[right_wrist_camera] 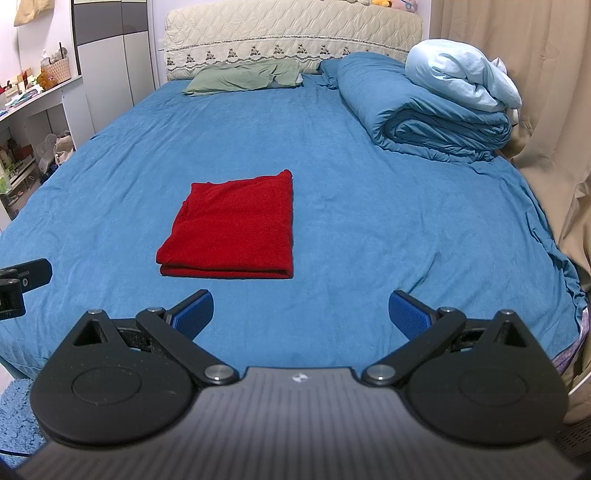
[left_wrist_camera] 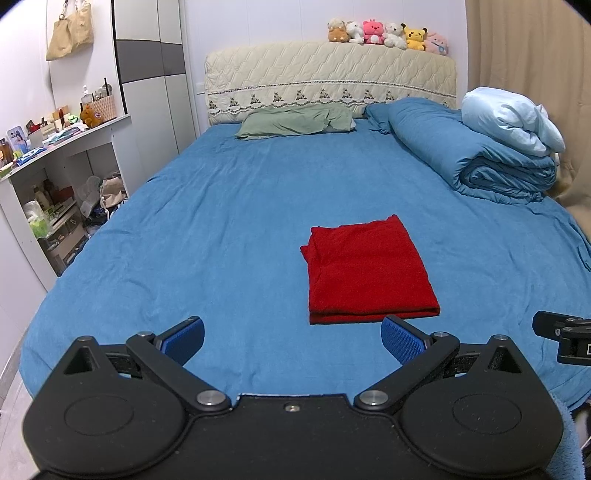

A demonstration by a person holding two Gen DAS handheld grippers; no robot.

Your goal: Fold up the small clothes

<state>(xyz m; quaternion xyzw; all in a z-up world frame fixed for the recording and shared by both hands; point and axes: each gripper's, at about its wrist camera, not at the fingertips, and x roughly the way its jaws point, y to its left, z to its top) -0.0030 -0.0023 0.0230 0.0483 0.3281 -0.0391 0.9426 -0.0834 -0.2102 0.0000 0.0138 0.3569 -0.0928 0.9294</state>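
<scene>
From the left wrist view, the right gripper (left_wrist_camera: 565, 341) is cut off by the right edge, so its jaws can't be judged there. The shelf (left_wrist_camera: 66, 136) clutter is too small to name. In the right wrist view, the plush toys (right_wrist_camera: 384, 3) are cropped at the top and the left gripper (right_wrist_camera: 18, 288) at the left edge.

left hand-held gripper (left_wrist_camera: 291, 341) and right hand-held gripper (right_wrist_camera: 300, 314) both spread wide, holding nothing.
</scene>
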